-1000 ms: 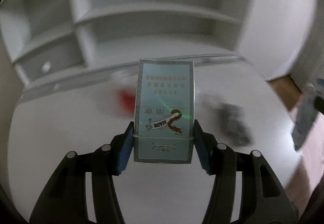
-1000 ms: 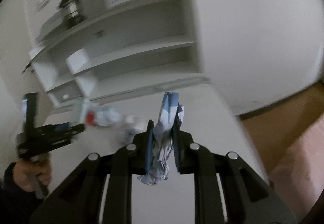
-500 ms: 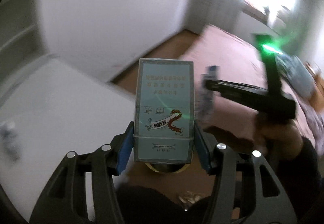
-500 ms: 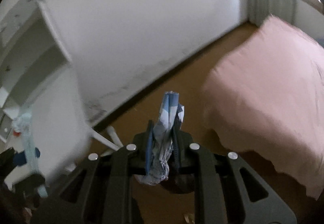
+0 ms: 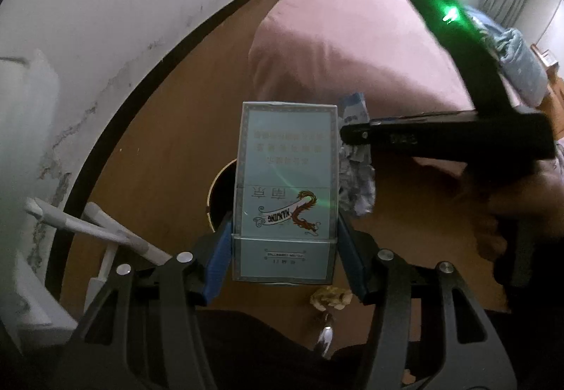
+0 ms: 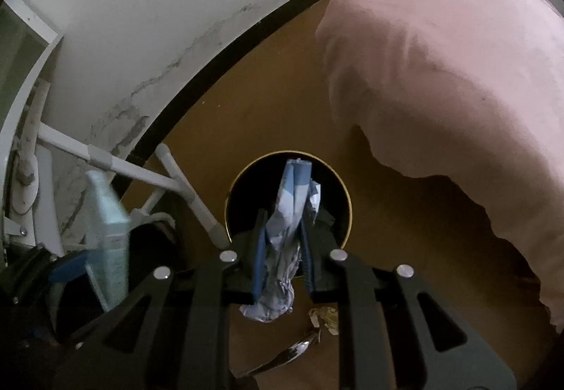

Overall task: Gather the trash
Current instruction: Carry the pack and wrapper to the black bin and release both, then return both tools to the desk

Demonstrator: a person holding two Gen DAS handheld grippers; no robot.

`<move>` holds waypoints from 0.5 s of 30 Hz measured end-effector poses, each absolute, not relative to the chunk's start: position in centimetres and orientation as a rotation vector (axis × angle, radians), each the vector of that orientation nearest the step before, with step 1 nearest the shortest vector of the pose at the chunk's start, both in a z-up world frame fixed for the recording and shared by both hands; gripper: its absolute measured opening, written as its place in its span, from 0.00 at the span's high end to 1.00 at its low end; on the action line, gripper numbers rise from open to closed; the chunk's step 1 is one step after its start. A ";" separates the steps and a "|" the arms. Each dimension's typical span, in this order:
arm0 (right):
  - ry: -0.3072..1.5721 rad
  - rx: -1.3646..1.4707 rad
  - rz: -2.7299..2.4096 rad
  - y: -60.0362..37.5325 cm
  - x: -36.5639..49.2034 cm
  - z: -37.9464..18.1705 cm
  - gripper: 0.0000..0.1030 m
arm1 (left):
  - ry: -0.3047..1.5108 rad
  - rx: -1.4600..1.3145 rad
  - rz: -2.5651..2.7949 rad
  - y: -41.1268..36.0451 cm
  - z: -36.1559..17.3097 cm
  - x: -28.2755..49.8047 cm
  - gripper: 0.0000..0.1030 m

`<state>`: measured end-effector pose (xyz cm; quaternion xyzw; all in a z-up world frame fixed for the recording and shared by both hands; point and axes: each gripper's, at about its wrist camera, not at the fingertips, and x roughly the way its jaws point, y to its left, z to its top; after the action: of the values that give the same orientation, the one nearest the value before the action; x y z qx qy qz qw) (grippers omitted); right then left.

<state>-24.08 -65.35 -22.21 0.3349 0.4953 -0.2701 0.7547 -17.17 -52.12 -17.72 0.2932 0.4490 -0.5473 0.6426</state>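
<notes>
My left gripper (image 5: 284, 242) is shut on a pale green cigarette pack (image 5: 286, 192), held upright above the floor. A round black trash bin with a gold rim (image 5: 220, 192) stands on the floor behind the pack, mostly hidden by it. My right gripper (image 6: 282, 242) is shut on a crumpled blue-and-white wrapper (image 6: 287, 231) directly over the bin's opening (image 6: 261, 178). The right gripper and its wrapper (image 5: 356, 175) also show in the left wrist view, right of the pack. The left gripper's pack (image 6: 107, 242) shows at the left of the right wrist view.
A pink-covered bed (image 6: 458, 90) fills the right side. White table legs (image 6: 141, 175) and the white wall (image 5: 105, 19) stand to the left of the bin. A crumpled yellowish scrap (image 5: 329, 298) and a small metal spoon (image 6: 289, 354) lie on the brown floor nearby.
Both grippers swung away from the white desk and shelves, turning right and down to the floor. They now hang at the bin, still holding the pack and the wrapper.
</notes>
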 end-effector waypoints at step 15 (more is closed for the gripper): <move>0.950 0.741 -0.671 -66.4 -25.1 -19.6 0.30 | 0.991 0.664 -1.286 -53.8 -18.5 -16.5 0.27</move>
<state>-25.09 -66.44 -19.61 0.3418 0.4384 -0.3097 0.7714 -16.45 -53.81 -18.46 0.2910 0.4346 -0.5636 0.6394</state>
